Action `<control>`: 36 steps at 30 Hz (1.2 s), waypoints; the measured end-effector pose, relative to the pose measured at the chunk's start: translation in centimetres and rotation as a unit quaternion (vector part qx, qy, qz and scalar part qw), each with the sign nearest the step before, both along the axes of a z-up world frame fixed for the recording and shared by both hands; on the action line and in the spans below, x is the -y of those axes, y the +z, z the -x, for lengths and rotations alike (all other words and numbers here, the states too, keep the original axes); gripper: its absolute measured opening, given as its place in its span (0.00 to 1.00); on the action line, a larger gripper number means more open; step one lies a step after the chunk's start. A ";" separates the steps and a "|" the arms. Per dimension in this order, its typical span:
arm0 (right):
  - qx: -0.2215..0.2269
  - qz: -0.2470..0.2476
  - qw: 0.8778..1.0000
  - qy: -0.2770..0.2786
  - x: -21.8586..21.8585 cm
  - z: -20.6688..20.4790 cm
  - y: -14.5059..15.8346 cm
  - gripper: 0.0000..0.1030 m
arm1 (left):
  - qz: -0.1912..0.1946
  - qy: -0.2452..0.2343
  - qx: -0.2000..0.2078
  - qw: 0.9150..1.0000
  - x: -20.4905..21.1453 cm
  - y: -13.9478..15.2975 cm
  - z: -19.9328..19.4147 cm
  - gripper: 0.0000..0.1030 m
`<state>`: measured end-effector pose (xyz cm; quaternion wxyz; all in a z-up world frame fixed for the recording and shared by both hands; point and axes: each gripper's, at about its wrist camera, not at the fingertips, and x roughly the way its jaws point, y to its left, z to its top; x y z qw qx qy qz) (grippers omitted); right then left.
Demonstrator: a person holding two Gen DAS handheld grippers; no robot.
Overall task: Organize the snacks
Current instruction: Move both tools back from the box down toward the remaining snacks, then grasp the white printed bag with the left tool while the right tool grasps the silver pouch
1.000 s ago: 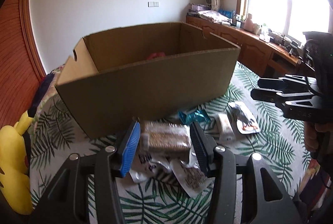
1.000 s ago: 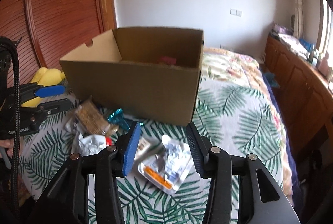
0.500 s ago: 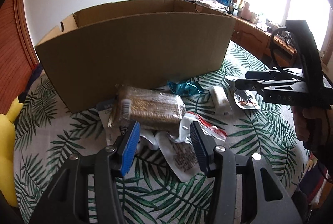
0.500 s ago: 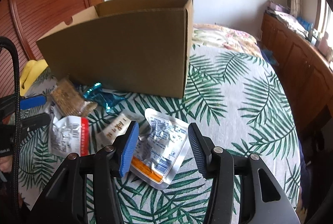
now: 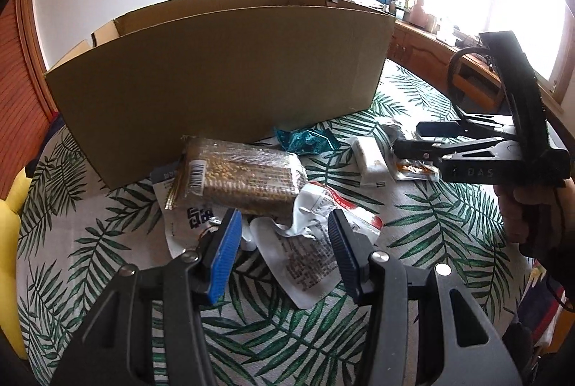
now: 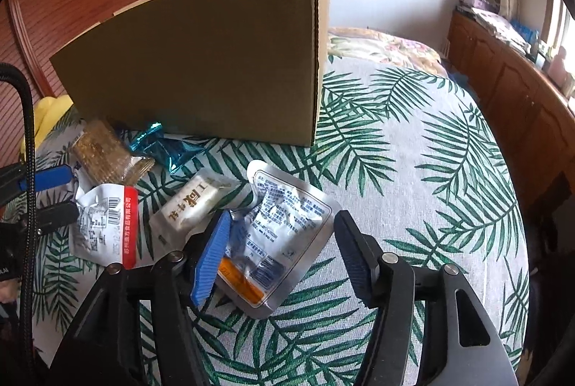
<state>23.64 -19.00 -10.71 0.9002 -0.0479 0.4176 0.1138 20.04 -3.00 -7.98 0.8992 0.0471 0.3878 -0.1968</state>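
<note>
- Right gripper (image 6: pixel 282 255), jaws spread wide, hovering over crinkled silver foil pouch with orange strip (image 6: pixel 284 235) lying on leaf-print bedspread (image 6: pixel 413 177) before brown cardboard box (image 6: pixel 201 63).
- Left gripper (image 5: pixel 282 251), jaws likewise parted, gripping nothing.
- Probably handling light, limp, slippery; pinching flat sealed edge advisable.

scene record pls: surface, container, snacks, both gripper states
surface: bed cover with green palm-leaf print
container: open brown cardboard box, upright on the cover
snacks: clear-wrapped brown grain bar; teal foil wrapper; white bar with dark lettering; silver pouch with orange strip; white packet with red edge; all outside the box
left gripper: jaws open, empty
right gripper: jaws open, over the silver pouch
</note>
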 end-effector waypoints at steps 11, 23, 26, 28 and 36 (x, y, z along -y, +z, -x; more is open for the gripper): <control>-0.005 0.010 1.000 0.005 0.0 0.2 -0.5 0.65 | -0.016 -0.033 0.002 0.999 1.7 0.1 -0.3 0.49; -0.004 0.013 1.000 0.004 -0.3 0.2 -0.7 0.67 | -0.041 -0.064 -0.019 0.997 3.3 -0.3 -1.4 0.49; -0.003 0.015 1.000 0.005 -0.4 0.2 -0.7 0.67 | -0.052 -0.076 -0.026 0.995 3.6 -0.8 -0.9 0.50; -0.003 0.016 1.000 0.005 -0.5 0.2 -0.7 0.68 | -0.055 -0.079 -0.026 0.995 3.7 -0.9 -0.7 0.53; -0.003 0.018 1.000 0.006 -0.6 0.3 -0.8 0.69 | -0.077 -0.093 -0.015 0.993 4.8 -1.4 0.3 0.68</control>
